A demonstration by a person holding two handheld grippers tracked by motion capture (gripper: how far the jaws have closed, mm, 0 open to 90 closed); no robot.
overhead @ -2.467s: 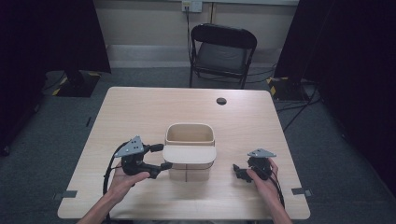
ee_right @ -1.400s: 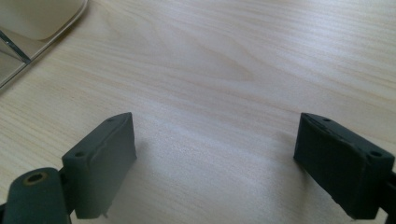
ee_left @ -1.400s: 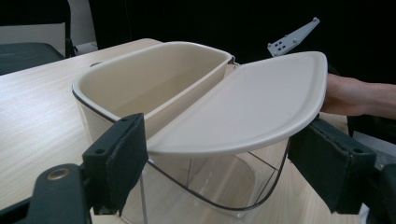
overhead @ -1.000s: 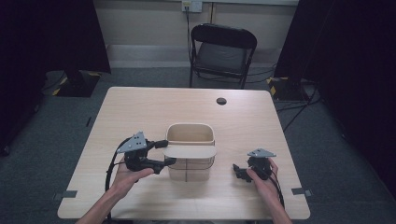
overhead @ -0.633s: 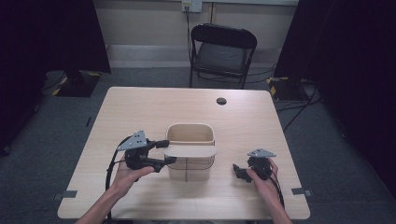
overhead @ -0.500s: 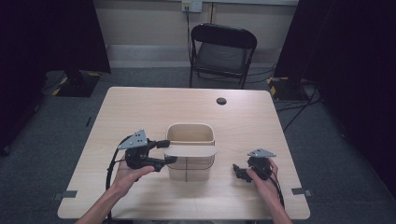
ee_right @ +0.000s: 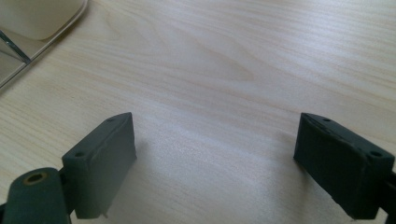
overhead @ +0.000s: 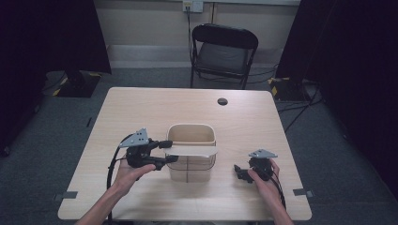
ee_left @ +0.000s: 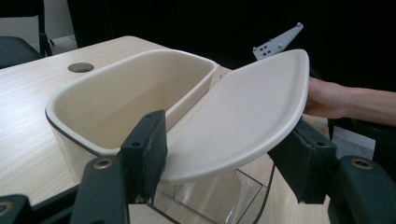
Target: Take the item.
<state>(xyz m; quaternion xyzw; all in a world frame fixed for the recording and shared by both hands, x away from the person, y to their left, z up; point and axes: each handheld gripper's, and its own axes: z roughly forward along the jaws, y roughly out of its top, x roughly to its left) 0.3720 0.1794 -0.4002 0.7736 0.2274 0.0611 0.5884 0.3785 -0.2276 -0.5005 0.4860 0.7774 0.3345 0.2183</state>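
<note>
A cream bin (overhead: 191,127) stands at the middle of the table, its far half uncovered (ee_left: 70,93). Its cream lid (overhead: 195,151) spans the near half and is lifted off the rim (ee_left: 243,107). My left gripper (overhead: 170,152) reaches in from the left and is shut on the lid, one jaw at each long edge (ee_left: 224,154). My right gripper (overhead: 239,171) rests low over bare wood to the right of the bin. It is open with nothing between its jaws (ee_right: 215,158). A corner of the bin (ee_right: 42,18) sits at the top left of the right gripper view.
A small black round grommet (overhead: 222,101) is set in the table behind the bin. A black folding chair (overhead: 224,51) stands beyond the far edge. In the left gripper view the other hand (ee_left: 327,95) and its grey plate (ee_left: 278,42) lie past the lid.
My left gripper has risen a little with the lid, which lay flatter on the bin's near half before. The right gripper has not moved.
</note>
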